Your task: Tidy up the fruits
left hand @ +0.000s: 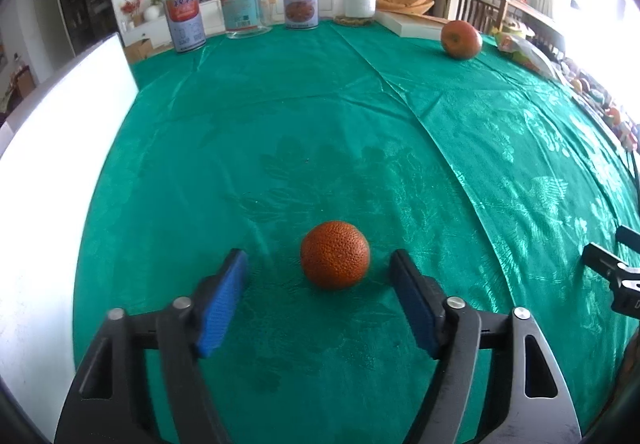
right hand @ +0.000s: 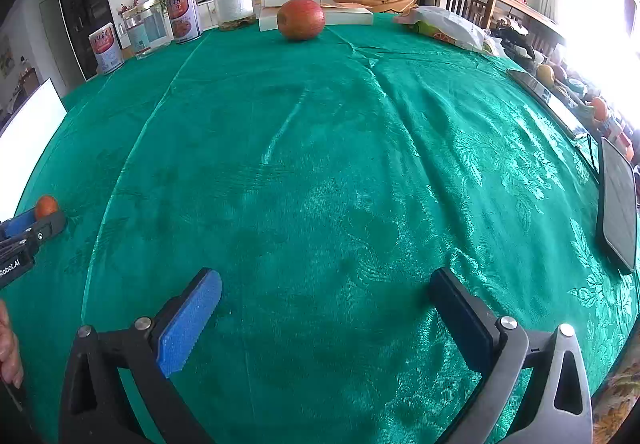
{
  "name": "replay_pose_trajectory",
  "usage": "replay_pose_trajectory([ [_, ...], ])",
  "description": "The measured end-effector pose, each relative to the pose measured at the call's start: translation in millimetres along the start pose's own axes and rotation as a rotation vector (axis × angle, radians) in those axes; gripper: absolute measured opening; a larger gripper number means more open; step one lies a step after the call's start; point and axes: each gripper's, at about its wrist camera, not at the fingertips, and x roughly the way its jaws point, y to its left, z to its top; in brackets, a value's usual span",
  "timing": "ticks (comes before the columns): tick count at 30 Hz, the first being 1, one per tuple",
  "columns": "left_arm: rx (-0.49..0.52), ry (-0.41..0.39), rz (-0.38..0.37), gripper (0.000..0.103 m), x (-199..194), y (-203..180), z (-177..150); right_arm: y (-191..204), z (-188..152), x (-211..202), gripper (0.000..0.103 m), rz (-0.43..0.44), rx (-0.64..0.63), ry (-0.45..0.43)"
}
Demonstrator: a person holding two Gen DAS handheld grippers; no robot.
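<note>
1. Green patterned cloth covers the worktop (left hand: 320, 115); living room behind, TV and plants on the far wall.
2. Small orange (left hand: 335, 255) sits on the cloth near the front edge, between the blue pads of the left tool (left hand: 320, 264), not touching either pad. It also shows at the far left of the right wrist view (right hand: 46, 206), beside the left tool's fingers.
3. Left tool: jaws spread wide, orange roughly centred in the gap, nothing gripped.
4. Right tool (right hand: 326, 284): jaws spread wide, only bare cloth between them, well apart from both fruits.
5. Larger fruit (right hand: 301, 19), red-orange and rounded, rests at the far side of the worktop, just in front of a flat white box (right hand: 344, 16). Kind not clear.
6. Risks, as a judgement: the orange is round and free, so an uneven close, one pad landing first, could roll it away across the slick cloth. Closing too low could snag or bunch the cloth. Squeezing too hard could bruise the fruit.
7. Look of the orange: deep orange, heavily pebbled skin, near spherical, matte, no stem visible from here.
8. Outward: tins and clear jars (left hand: 244, 5) line the far left edge, a white panel (left hand: 52, 171) stands at left, a plastic bag (right hand: 448, 25) lies far right, a dark tablet (right hand: 618, 203) sits at the right edge.
</note>
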Motion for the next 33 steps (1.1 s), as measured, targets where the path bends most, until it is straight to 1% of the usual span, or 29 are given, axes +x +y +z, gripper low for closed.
replay_pose_trajectory([
  [3,-0.029,0.014,-0.010,0.088,3,6,1,-1,1,0,0.103,-0.002,0.003,0.000],
  [4,-0.030,0.016,0.000,0.090,3,6,1,-2,1,0,0.103,-0.003,0.005,0.000],
  [5,-0.038,0.020,0.011,0.094,4,6,1,-2,1,0,0.103,-0.004,0.007,0.000],
  [8,-0.060,0.031,0.023,0.099,7,9,1,-4,0,-2,0.103,-0.001,0.000,0.004],
  [9,-0.062,0.032,0.028,0.099,7,9,1,-3,1,-1,0.103,0.010,-0.024,0.015],
  [11,-0.066,0.033,0.031,0.100,7,10,0,-1,16,7,0.103,0.060,-0.097,0.077],
  [12,-0.067,0.033,0.031,0.100,7,10,0,-1,28,11,0.103,0.058,-0.119,0.081],
  [14,-0.068,0.033,0.032,0.100,7,10,0,-4,61,18,0.103,0.058,-0.117,0.041],
  [16,-0.071,0.034,0.035,0.101,8,11,1,-8,103,32,0.103,0.113,-0.088,0.004],
  [21,-0.072,0.034,0.036,0.101,8,12,1,-3,206,86,0.103,0.168,0.006,-0.071],
  [23,-0.072,0.034,0.036,0.102,8,11,1,8,240,108,0.103,0.145,-0.010,-0.081],
  [25,-0.072,0.035,0.037,0.102,8,11,1,24,266,130,0.103,0.083,-0.101,-0.074],
  [27,-0.072,0.034,0.037,0.102,8,12,1,40,284,149,0.101,0.011,-0.204,-0.066],
  [28,-0.072,0.034,0.037,0.102,8,12,1,45,291,158,0.100,-0.004,-0.235,-0.055],
  [29,-0.072,0.034,0.037,0.102,8,11,1,47,296,167,0.095,-0.007,-0.252,-0.036],
  [30,-0.072,0.034,0.037,0.102,8,11,1,48,299,174,0.083,-0.001,-0.258,-0.013],
  [31,-0.072,0.034,0.037,0.102,8,11,1,46,301,182,0.073,0.026,-0.251,0.016],
  [32,-0.072,0.034,0.037,0.102,8,11,1,42,300,183,0.066,0.047,-0.228,0.023],
  [33,-0.072,0.034,0.037,0.102,8,11,1,37,300,182,0.066,0.062,-0.197,0.021],
])
